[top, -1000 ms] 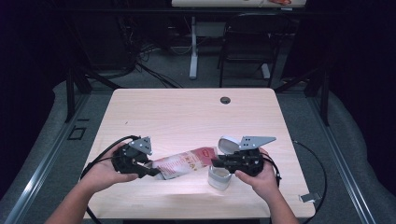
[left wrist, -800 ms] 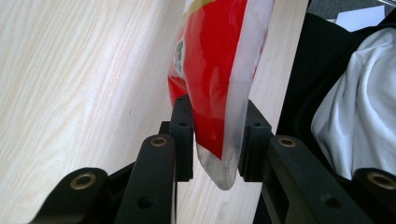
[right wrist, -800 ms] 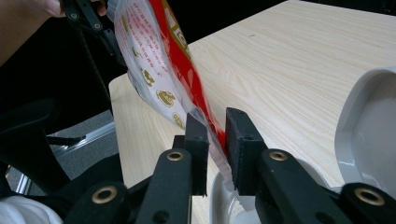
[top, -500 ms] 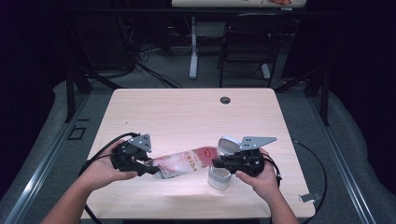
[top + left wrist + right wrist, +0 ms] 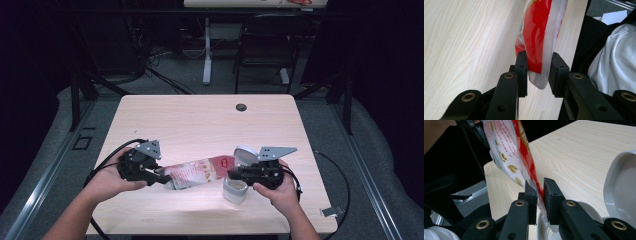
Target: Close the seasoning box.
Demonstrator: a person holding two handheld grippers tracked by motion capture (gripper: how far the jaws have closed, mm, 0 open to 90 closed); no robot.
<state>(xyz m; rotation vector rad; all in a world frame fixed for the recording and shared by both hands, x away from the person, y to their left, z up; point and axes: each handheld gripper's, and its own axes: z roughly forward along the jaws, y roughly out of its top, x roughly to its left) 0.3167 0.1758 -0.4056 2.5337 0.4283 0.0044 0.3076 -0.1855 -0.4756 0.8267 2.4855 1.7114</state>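
Observation:
A red and white printed pouch (image 5: 200,171) hangs stretched between my two grippers, just above the table (image 5: 200,120). My left gripper (image 5: 162,179) is shut on its clear sealed end; in the left gripper view both pads press the pouch (image 5: 539,30) at the left gripper's (image 5: 537,62) tips. My right gripper (image 5: 231,175) holds the other end, and its jaws have just been closing with the pouch's edge (image 5: 509,152) pinched between them at the right gripper's (image 5: 539,187) tips. Below that end stands a white container (image 5: 235,191) with its lid (image 5: 245,154) hinged open.
The container's rim (image 5: 589,207) and raised lid (image 5: 621,190) sit right under and beside my right jaws. A black grommet (image 5: 241,107) is set near the table's far edge. A chair and desk legs stand beyond the table. A white scrap (image 5: 327,212) lies on the floor at right.

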